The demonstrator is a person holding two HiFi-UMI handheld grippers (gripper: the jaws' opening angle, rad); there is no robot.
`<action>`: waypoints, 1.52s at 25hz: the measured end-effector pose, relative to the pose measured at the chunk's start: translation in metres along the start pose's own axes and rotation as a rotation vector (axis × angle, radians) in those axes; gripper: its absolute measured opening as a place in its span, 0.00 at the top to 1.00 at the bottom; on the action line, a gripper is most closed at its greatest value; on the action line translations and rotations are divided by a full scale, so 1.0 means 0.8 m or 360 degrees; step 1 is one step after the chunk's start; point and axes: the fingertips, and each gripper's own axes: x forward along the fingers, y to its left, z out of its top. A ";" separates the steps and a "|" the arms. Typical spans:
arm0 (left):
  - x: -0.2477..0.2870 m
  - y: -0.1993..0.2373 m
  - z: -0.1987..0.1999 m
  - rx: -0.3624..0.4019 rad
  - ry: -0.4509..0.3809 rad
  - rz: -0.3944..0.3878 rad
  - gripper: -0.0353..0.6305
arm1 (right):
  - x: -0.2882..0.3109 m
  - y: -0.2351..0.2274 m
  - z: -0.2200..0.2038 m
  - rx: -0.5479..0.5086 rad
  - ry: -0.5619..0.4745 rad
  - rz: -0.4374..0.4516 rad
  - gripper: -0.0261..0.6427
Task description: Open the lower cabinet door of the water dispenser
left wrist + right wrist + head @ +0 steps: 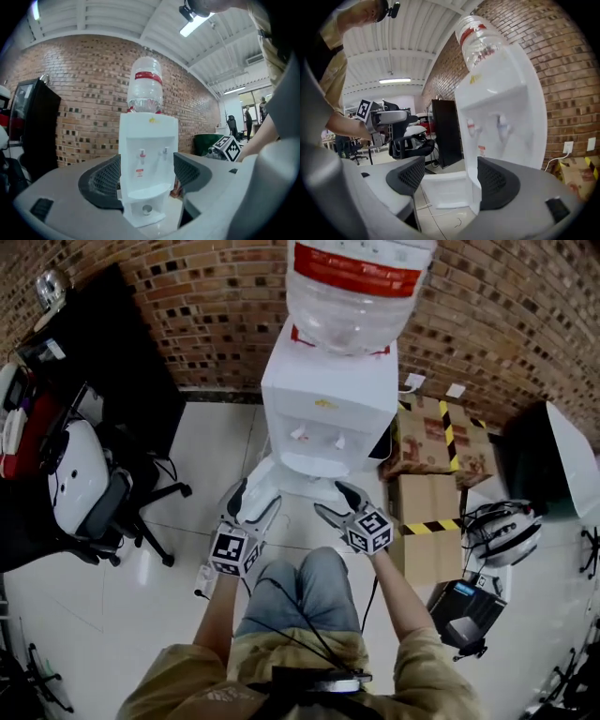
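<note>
The white water dispenser (328,404) stands against the brick wall with a clear bottle (356,287) on top. In the right gripper view its lower cabinet door (445,190) stands swung out to the left of the body. My left gripper (255,498) is open and hangs in front of the dispenser's lower left. My right gripper (331,499) is open in front of its lower right. Neither touches the dispenser, and both have nothing between the jaws. The left gripper view frames the dispenser (147,159) and its two taps between the fingers.
Cardboard boxes (427,442) with yellow-black tape stand right of the dispenser. A black office chair (89,488) and a black cabinet (103,343) are at the left. A dark bin (553,460) and a black box (464,610) sit at the right on the white tile floor.
</note>
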 end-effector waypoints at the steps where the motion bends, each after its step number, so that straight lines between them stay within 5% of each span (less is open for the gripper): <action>1: -0.005 -0.007 0.026 -0.0002 0.0021 -0.0011 0.45 | -0.018 0.009 0.029 0.0003 -0.0008 -0.0012 0.42; 8: -0.065 -0.075 0.207 -0.0015 0.0078 -0.0096 0.45 | -0.148 0.113 0.224 0.0017 -0.0226 -0.0329 0.42; 13: -0.140 -0.109 0.311 -0.0029 0.0097 -0.0107 0.45 | -0.251 0.208 0.305 0.0253 -0.0307 -0.0495 0.43; 16: -0.181 -0.117 0.362 0.0006 0.0079 -0.0068 0.45 | -0.302 0.232 0.358 0.0192 -0.0362 -0.0602 0.43; 22: -0.232 -0.102 0.404 -0.0010 0.0018 0.0120 0.45 | -0.355 0.222 0.442 0.0003 -0.0516 -0.0848 0.44; 26: -0.239 -0.102 0.415 0.0002 -0.0018 0.0132 0.45 | -0.380 0.225 0.469 -0.0072 -0.0506 -0.0969 0.44; 30: -0.238 -0.101 0.429 0.0058 -0.0046 0.0154 0.45 | -0.390 0.234 0.465 -0.0030 -0.0514 -0.0979 0.44; 35: -0.232 -0.099 0.462 -0.0218 -0.0114 0.0101 0.45 | -0.401 0.237 0.471 -0.0014 -0.0513 -0.0990 0.44; 38: -0.217 -0.109 0.482 -0.0111 -0.0148 0.0058 0.45 | -0.401 0.230 0.489 -0.0048 -0.0551 -0.0977 0.44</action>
